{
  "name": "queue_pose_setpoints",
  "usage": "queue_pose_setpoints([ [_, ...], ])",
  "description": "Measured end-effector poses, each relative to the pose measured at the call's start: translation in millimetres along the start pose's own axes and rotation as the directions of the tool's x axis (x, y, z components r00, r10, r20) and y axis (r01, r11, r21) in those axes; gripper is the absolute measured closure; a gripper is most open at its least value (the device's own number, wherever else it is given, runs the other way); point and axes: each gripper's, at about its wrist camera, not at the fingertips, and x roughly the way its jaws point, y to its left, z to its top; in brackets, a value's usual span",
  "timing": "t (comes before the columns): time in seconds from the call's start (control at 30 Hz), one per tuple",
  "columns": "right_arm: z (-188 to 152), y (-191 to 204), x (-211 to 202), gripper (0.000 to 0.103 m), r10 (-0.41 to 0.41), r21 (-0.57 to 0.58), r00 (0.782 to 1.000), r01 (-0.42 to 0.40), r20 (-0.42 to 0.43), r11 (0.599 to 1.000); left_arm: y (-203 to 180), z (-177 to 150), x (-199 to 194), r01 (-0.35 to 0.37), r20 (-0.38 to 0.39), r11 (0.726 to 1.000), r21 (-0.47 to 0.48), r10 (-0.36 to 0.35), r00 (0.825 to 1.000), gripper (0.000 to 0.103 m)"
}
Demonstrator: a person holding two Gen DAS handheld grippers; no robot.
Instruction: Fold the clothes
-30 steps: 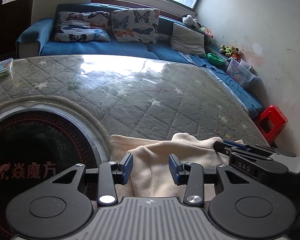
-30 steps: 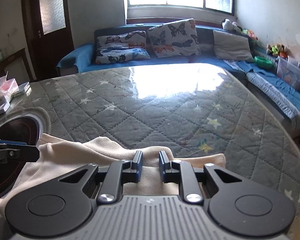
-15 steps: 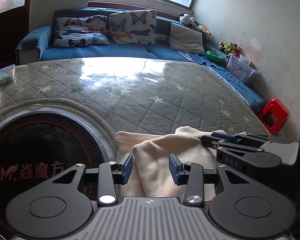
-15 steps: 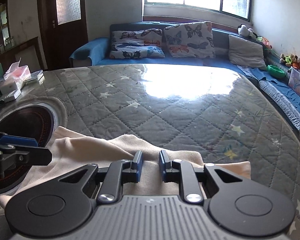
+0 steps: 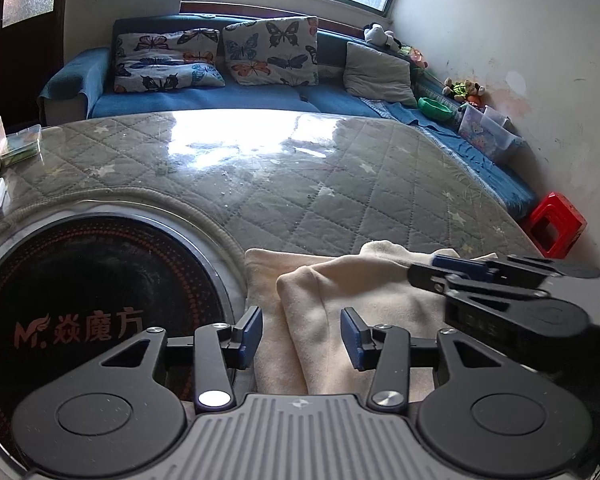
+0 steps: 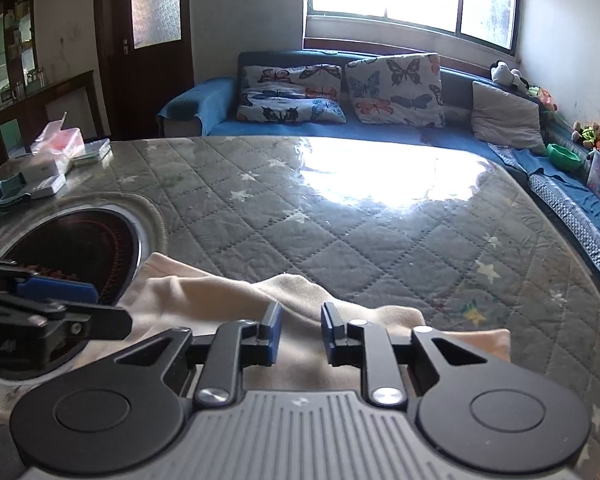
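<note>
A cream garment (image 5: pixel 340 292) lies bunched at the near edge of the quilted grey table cover (image 5: pixel 300 184). It also shows in the right wrist view (image 6: pixel 228 292). My left gripper (image 5: pixel 301 334) is open above the garment's folded edge, nothing between its blue pads. My right gripper (image 6: pixel 300 330) is open just above the cloth, its jaws a small gap apart. The right gripper shows at the right of the left wrist view (image 5: pixel 500 284). The left gripper shows at the left of the right wrist view (image 6: pixel 52 304).
A round black induction hob (image 5: pixel 88 288) is set into the table to the left of the garment. Small boxes (image 6: pixel 52 160) sit at the table's left edge. A blue sofa with butterfly cushions (image 5: pixel 228 56) stands behind. A red stool (image 5: pixel 556 228) is at the right.
Both grippers have drawn back and risen a little. The right gripper's jaws have opened slightly wider. The garment lies in about the same place.
</note>
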Motion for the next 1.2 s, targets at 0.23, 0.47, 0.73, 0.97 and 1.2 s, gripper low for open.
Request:
queue_pose_setpoints([
  [0.23,-27,-6,-44,0.071,-0.022,0.048,1.000,0.021,0.012,0.999,-10,-15,-15,0.015,0.016,0.999,0.048,-0.016,1.000,0.054],
  [0.47,-64,-2,-76,0.071,-0.072,0.068,0.997,0.070,0.030,0.995,-21,-36,-25,0.035,0.028,0.992,0.117,-0.039,0.999,0.053],
  [0.73,-87,7,-78,0.070,-0.121,0.071,0.992,0.118,0.038,0.990,-31,-54,-15,0.023,0.014,0.983,0.181,-0.026,1.000,0.053],
  [0.97,-87,0,-92,0.071,-0.123,0.086,0.990,0.117,0.066,0.989,-26,-55,-16,0.032,0.010,0.986,0.166,-0.034,0.999,0.052],
  [1.2,-87,-23,-98,0.071,-0.219,0.126,0.974,0.210,0.062,0.970,-30,-52,-22,0.045,0.029,0.985,0.169,-0.050,0.998,0.051],
])
